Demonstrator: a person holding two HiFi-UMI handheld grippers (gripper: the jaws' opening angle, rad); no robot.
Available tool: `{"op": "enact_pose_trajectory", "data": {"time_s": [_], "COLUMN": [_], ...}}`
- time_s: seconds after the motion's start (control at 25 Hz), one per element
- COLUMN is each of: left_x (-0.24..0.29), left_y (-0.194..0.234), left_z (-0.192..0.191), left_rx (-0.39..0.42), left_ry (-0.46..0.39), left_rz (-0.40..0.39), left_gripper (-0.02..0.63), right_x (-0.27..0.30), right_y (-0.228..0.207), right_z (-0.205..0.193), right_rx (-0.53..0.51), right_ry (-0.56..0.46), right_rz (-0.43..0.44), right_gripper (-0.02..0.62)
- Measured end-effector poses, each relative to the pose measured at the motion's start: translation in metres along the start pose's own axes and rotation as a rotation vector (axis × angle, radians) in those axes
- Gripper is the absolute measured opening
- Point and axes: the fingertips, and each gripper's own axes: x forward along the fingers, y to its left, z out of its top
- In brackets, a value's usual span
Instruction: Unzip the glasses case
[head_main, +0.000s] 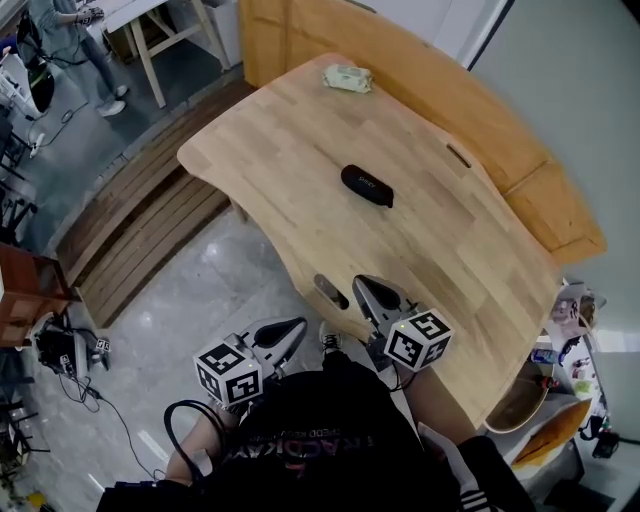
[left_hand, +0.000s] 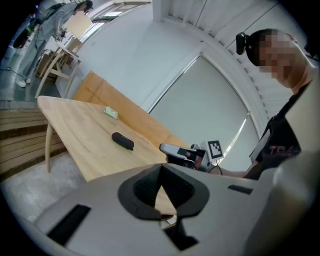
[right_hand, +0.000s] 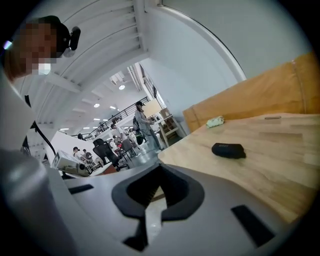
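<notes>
- The glasses case (head_main: 367, 186) lies mid-table, well apart from every edge of the table (head_main: 300, 130).
- The left gripper (head_main: 288, 333) and right gripper (head_main: 370, 292) hover by the near edge, jaws together, empty.
- Best approach, likely: open both, pin the case body with one, pinch the zip pull with the other.

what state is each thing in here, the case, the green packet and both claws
glasses case: closed, lying flat on the table, untouched
green packet: lying near the table's far edge
left claw: shut, empty, off the table's near edge
right claw: shut, empty, over the table's near edge
</notes>
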Motion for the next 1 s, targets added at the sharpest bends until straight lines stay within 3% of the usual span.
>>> {"op": "enact_pose_trajectory", "data": {"time_s": [0.16,0.32,0.4,0.72,1.0], "left_x": [0.01,0.012,0.013,0.023,0.028], "left_y": [0.005,0.012,0.015,0.022,0.026], "left_z": [0.002,0.001,0.0,-0.004,-0.002], "left_rx": [-0.011,-0.042,-0.055,-0.104,-0.147], "left_ry": [-0.007,-0.011,-0.01,-0.007,-0.012], "left_rz": [0.042,0.098,0.128,0.212,0.267], "left_gripper": [0.012,0.012,0.012,0.012,0.012], "right_x": [0.009,0.023,0.033,0.094,0.147], "right_y": [-0.059,-0.113,-0.135,-0.228,-0.264], "right_z": [0.003,0.009,0.012,0.01,0.014], "right_rx": [-0.013,-0.063,-0.097,-0.442,-0.619], "right_ry": [0.057,0.113,0.146,0.415,0.6], "right_rz": [-0.047,-0.092,-0.102,-0.166,-0.14], "right_gripper": [0.021,0.138,0.152,0.252,0.353]}}
